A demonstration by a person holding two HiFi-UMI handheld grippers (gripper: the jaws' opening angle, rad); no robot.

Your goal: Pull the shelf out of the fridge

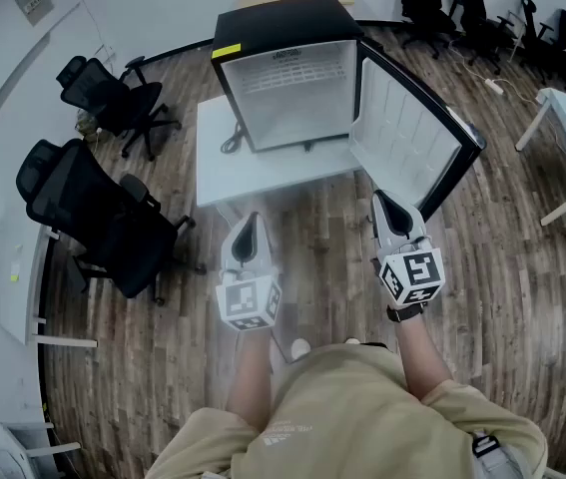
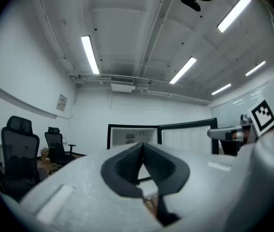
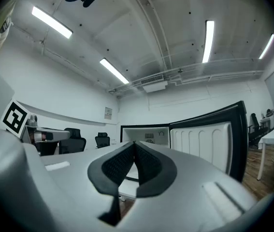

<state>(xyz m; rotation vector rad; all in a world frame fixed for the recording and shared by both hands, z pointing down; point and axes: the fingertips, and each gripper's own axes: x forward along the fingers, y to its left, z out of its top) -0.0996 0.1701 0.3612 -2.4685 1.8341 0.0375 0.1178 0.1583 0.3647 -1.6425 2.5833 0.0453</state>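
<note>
Head view, fridge (image 1: 283,20) well beyond left gripper (image 1: 252,220), right gripper (image 1: 380,200), fingers (image 1: 249,239) closed

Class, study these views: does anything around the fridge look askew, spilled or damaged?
Nothing stands out. The fridge stands upright on the white table, its door swung wide open, and no spill or damage shows.

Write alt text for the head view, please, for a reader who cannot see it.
A small black fridge stands on a white table, its door open to the right. Before it, a person holds a grey left gripper and a grey right gripper, both shut and empty. Black office chairs stand at left on the wooden floor.
</note>
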